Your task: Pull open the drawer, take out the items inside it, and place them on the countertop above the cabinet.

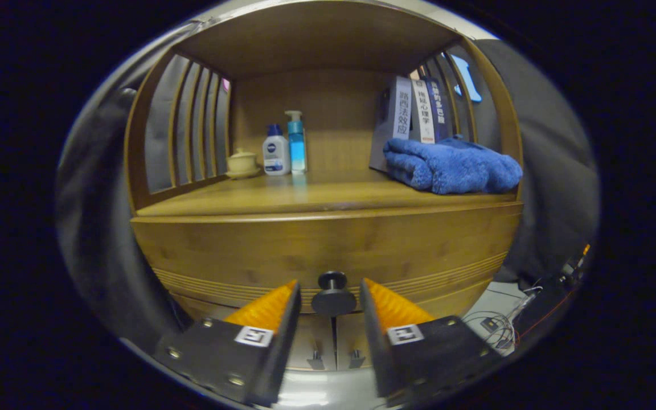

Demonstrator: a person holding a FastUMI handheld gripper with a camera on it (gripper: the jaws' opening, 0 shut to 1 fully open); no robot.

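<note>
Fingers (331, 293) stand apart on either side of the dark round drawer knob (332, 294), and I see a gap each side, nothing gripped. I see the wooden drawer front (328, 250) closed. Above it, the table (305, 196) carries a blue towel (453, 165), books (416, 111), two bottles (285, 145) and a small lidded cup (242, 163).

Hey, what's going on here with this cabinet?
A person is holding a gripper up to a wooden cabinet. Its fingers are open on either side of the dark round drawer knob, not yet touching it, and the drawer looks closed. On the countertop above stand a folded blue towel, some books, two bottles and a small lidded pot.
</note>
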